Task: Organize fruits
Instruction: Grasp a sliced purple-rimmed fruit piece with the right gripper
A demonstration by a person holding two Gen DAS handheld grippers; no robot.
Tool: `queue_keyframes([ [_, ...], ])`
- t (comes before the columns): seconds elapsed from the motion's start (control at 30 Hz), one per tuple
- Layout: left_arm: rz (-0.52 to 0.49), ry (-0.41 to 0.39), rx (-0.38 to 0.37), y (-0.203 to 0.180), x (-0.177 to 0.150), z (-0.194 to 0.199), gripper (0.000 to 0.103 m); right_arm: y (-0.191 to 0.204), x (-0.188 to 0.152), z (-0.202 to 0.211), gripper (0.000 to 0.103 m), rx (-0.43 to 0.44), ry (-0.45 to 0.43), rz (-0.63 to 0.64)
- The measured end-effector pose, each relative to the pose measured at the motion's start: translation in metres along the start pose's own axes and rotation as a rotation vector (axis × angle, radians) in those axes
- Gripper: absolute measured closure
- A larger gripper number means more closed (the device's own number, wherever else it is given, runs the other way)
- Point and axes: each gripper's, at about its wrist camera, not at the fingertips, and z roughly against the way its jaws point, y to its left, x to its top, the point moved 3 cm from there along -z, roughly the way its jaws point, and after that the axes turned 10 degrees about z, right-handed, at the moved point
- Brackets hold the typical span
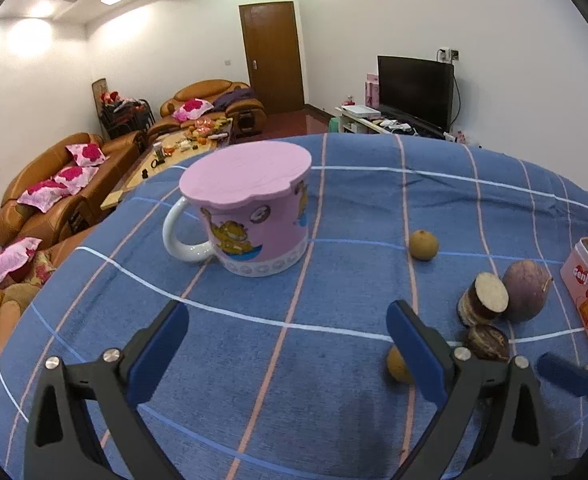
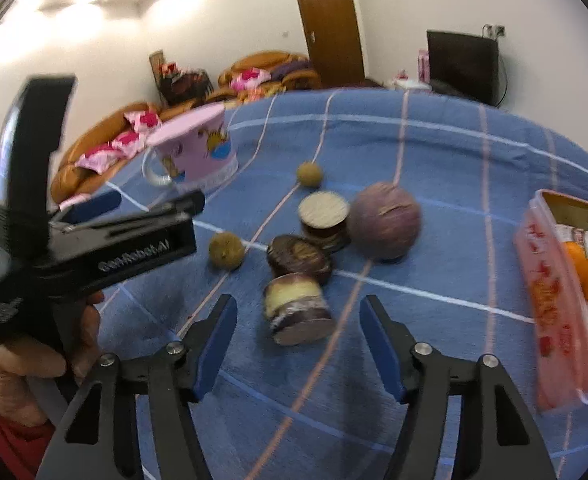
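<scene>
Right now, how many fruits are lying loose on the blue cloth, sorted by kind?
Small round brown fruits: 2
Cut dark-skinned pieces: 3
Big round purple fruit: 1
Total: 6

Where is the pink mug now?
In the left wrist view the pink mug stands centre-left on the blue checked cloth, lid on, left of a small brown fruit.

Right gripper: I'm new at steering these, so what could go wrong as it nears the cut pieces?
The right gripper is open with nothing between its pads. The nearest cut piece lies on its side and may roll away when nudged. The left gripper hovers close, so the two could collide.
</scene>
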Motion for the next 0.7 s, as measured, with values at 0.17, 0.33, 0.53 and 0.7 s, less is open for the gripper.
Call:
queue_keyframes([
  [0.17, 0.007, 0.032, -0.047, -0.001, 0.001, -0.001, 0.006, 0.002, 0.002, -0.012, 0.051, 0.025, 0.047, 0.004],
  [0.33, -0.064, 0.070, -0.117, -0.019, -0.008, -0.001, 0.009, -0.002, 0.002, -0.011, 0.064, 0.037, 0.042, -0.015],
  [0.53, -0.134, 0.112, -0.186, -0.034, -0.020, -0.001, 0.026, -0.017, -0.008, 0.009, 0.064, -0.007, 0.013, -0.036],
  [0.7, -0.176, 0.154, -0.228, -0.045, -0.028, -0.003, 0.044, -0.036, -0.023, 0.029, 0.064, -0.025, -0.006, -0.053],
])
